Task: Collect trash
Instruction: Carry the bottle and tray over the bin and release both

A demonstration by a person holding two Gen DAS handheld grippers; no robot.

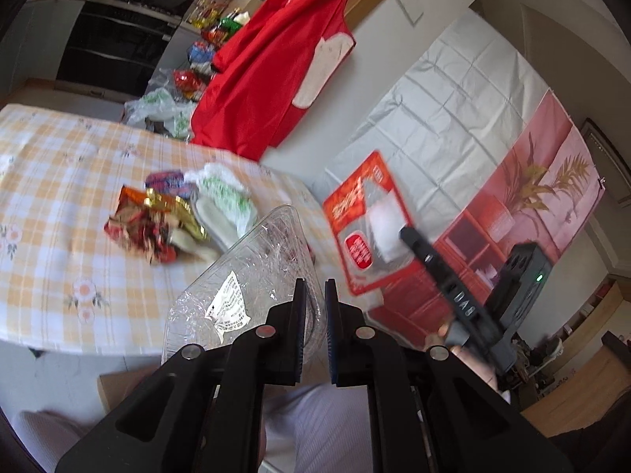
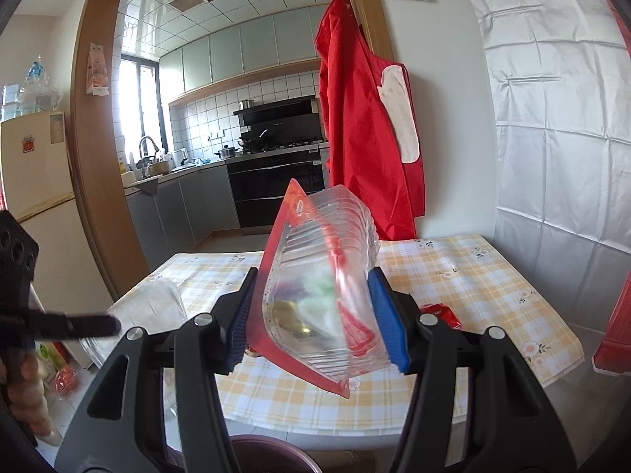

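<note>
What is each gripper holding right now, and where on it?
Left gripper: clear plastic tray, pinched at its rim. Right gripper: red-backed blister pack, clamped across its clear bubble.

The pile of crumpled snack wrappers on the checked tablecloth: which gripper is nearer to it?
Left. The left gripper, clamped on a clear plastic tray, sits just beside the wrapper pile. The right gripper, holding a red-backed blister pack, is farther off.
</note>
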